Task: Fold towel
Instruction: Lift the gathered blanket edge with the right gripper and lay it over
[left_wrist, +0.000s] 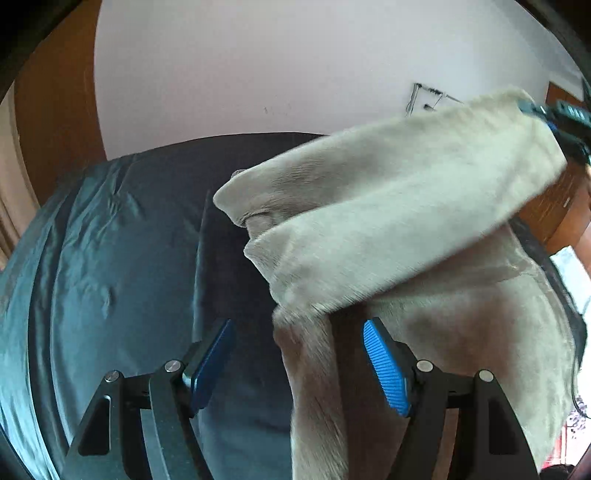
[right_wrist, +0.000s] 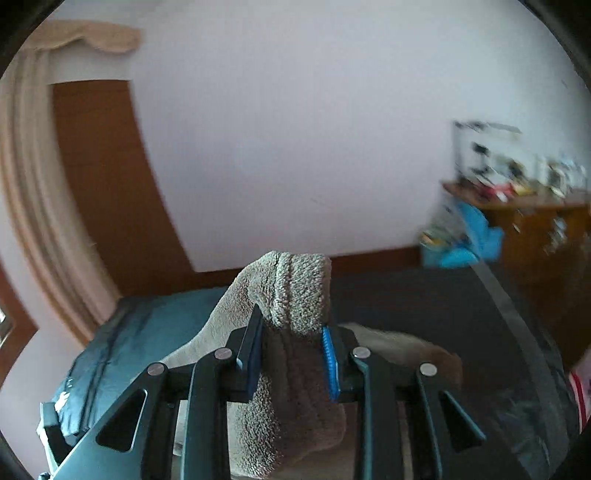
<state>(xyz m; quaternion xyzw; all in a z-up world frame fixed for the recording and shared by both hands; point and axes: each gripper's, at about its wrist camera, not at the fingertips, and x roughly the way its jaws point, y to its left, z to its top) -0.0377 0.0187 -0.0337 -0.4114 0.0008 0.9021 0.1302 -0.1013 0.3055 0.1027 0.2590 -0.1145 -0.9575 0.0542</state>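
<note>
**Towel lifted by one corner, other jaws wide and idle**

Nearest the left wrist lens: left gripper (left_wrist: 299, 360), jaws spread wide, blue pads (left_wrist: 386, 365) apart and pressing on nothing. Draped down between those pads, a hanging strip of the beige towel (left_wrist: 388, 206), closer to the right pad yet not clamped by either. Behind, at left, a teal bedspread (left_wrist: 92, 280) with a darker blanket (left_wrist: 236, 229) beside it. Further right, bulk of the cloth bunched in a thick double fold, sloping up toward the frame's upper right edge. At that high end, right gripper (left_wrist: 554, 118), partly cut off, pinching the top corner.

From the right wrist view: right gripper (right_wrist: 291, 350) clenched on a gathered ridge of towel (right_wrist: 291, 291), fabric poking up past the fingertips and sagging below the jaws onto the bed. Off to the right, a blurred wooden dresser (right_wrist: 535, 229) with clutter on top.

Risks, judged from this:
- Only one grasp bearing the weight; thick bunched pile could creep out of the narrow pinch, dropping the corner.
- Loose hanging strip could swing clear of the open left jaws, leaving a close on air or on a wrong layer.
- Grabbing the doubled fold instead of a single edge would likely give a skewed, lumpy fold.
</note>
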